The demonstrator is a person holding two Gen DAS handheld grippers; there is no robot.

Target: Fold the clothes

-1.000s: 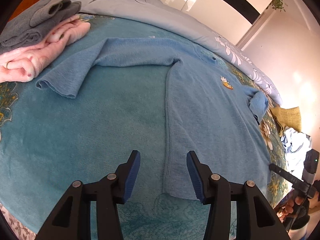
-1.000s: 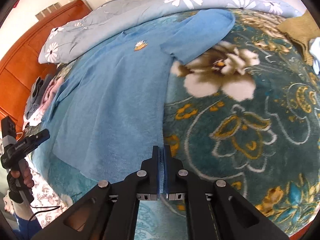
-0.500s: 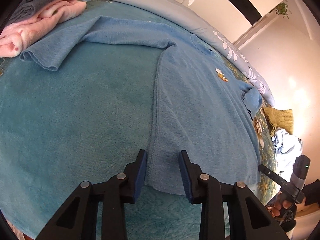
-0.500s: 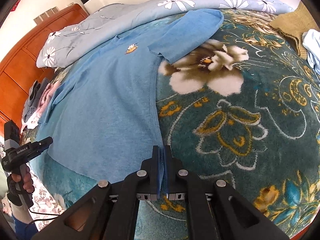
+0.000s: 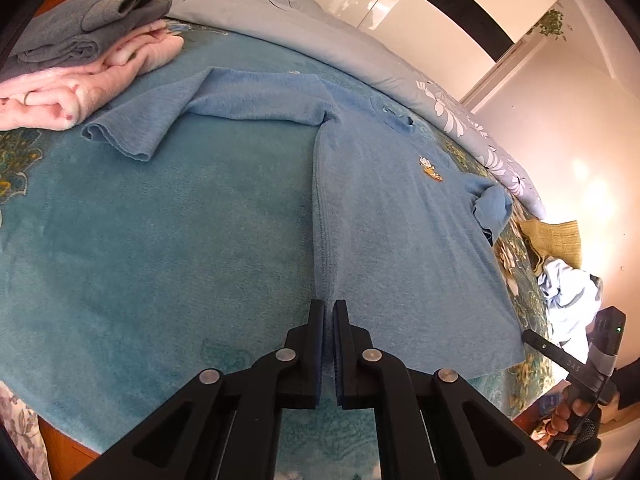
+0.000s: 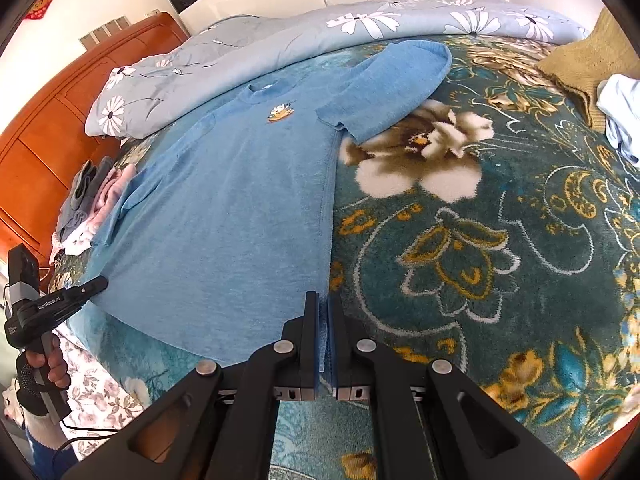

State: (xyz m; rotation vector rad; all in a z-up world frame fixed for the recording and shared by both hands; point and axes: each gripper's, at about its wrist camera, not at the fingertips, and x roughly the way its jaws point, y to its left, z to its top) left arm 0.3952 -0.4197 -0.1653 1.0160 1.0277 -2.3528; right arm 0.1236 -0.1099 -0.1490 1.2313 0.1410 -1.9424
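A blue T-shirt point(image 5: 400, 240) with a small orange badge lies face up on the teal blanket point(image 5: 160, 240), sleeves spread to both sides. My left gripper point(image 5: 329, 304) is shut on the shirt's near hem corner at its side seam, with the cloth pinched between the pads. In the right wrist view the same shirt point(image 6: 224, 220) fills the left half. My right gripper point(image 6: 323, 296) is shut on the opposite hem corner, with blue fabric showing between its jaws. Each view also shows the other gripper held in a hand at the shirt's far corner, the left gripper point(image 6: 92, 284) among them.
Folded grey and pink clothes point(image 5: 80, 52) are stacked near the left sleeve. A flowered grey duvet point(image 5: 320, 40) runs along the far side of the bed. A mustard garment point(image 6: 580, 64) and a pale blue one point(image 6: 620, 112) lie at the right. A wooden headboard point(image 6: 60, 128) stands at the left.
My left gripper's jaws went from wide open around the hem corner to shut on it. The right gripper stayed shut on its corner.
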